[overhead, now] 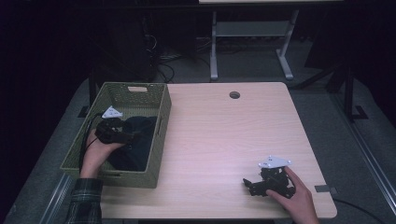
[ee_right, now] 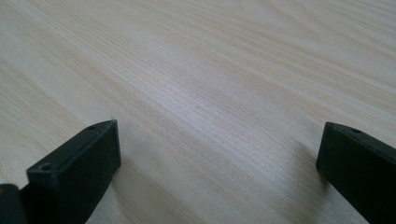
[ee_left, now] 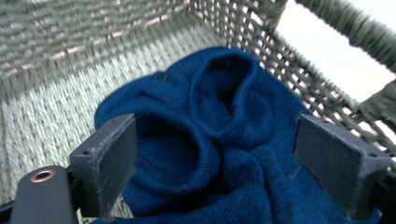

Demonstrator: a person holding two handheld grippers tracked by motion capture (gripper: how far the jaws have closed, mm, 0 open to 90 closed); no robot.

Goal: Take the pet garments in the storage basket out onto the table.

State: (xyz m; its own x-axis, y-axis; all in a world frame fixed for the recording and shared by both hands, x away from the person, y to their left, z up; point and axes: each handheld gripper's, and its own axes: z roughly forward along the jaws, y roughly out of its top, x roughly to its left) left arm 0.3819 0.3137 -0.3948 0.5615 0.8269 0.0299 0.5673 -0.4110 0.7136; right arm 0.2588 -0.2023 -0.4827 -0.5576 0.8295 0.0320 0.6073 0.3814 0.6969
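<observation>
I see the light wooden surface (overhead: 224, 135) carrying a green woven basket (overhead: 140, 95) at its left edge. Inside it lies a crumpled dark blue knitted garment (ee_left: 219, 140). My left gripper (ee_left: 215, 163) hangs over it, fingers wide apart, gripping nothing. My right gripper (overhead: 250, 184) rests on the bare surface, fingers spread wide and empty.

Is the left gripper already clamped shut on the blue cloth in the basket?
No: the left gripper stands wide open, its jaws either side of the blue cloth.
</observation>
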